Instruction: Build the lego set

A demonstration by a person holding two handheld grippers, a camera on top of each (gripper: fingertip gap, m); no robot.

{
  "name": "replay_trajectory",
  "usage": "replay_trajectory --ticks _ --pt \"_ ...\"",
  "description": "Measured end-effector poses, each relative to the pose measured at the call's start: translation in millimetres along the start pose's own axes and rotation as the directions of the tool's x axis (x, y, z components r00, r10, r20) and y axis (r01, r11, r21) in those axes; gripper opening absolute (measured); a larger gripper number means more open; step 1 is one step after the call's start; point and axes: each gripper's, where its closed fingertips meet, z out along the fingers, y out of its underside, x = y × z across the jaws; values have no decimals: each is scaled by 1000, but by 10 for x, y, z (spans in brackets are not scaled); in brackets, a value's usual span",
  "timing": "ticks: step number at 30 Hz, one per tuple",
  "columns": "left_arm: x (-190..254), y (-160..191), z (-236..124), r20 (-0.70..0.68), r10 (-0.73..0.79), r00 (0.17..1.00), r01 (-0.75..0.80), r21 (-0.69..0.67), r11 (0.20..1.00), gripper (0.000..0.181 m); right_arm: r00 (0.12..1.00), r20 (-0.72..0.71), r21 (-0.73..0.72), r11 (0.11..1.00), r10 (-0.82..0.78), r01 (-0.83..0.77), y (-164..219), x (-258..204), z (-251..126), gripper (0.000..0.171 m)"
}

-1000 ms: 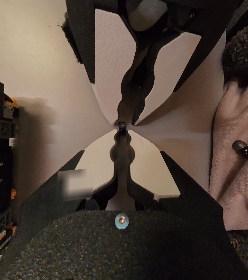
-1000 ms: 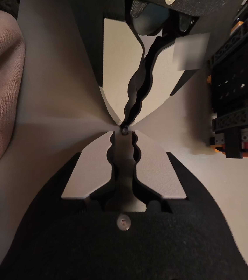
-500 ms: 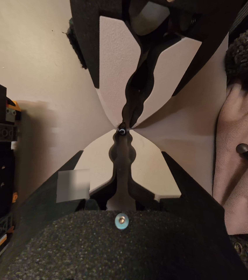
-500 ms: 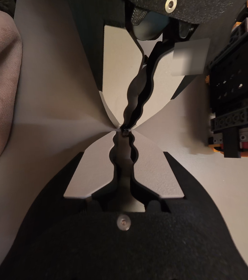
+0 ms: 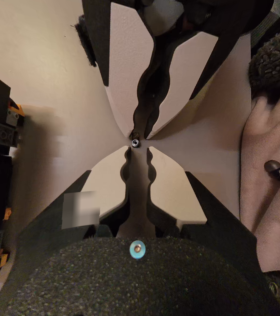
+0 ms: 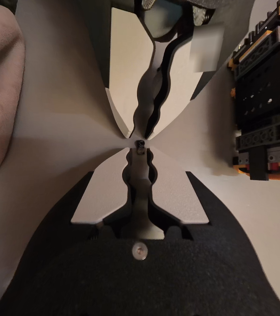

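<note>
You have a large black, grey and orange brick model already built up at the side of the pale bench, so most assembly looks done. What remains is the tiny black round piece lying between both tools, touching neither. Your left gripper and right gripper both have fingers slightly parted, holding nothing. A pinkish cloth with a dark earbud lies nearby, not obstructing.
</note>
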Motion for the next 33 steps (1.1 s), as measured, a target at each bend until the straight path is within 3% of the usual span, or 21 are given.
replay_trajectory --ticks 9,17,27,33 --pt "-21 -11 -77 55 35 998 -40 87 995 15 997 44 -51 997 65 -63 7 13 19 8" --pt "4 -143 -204 185 212 960 -246 185 952 19 983 100 7 987 157 -159 -54 17 -27 7" --pt "-4 -396 -560 487 443 752 -585 184 790 25 966 215 111 979 143 -170 -512 67 -464 7" --pt "132 -475 -757 581 520 625 -708 143 692 18 936 312 138 967 162 -214 -758 -8 -644 7"
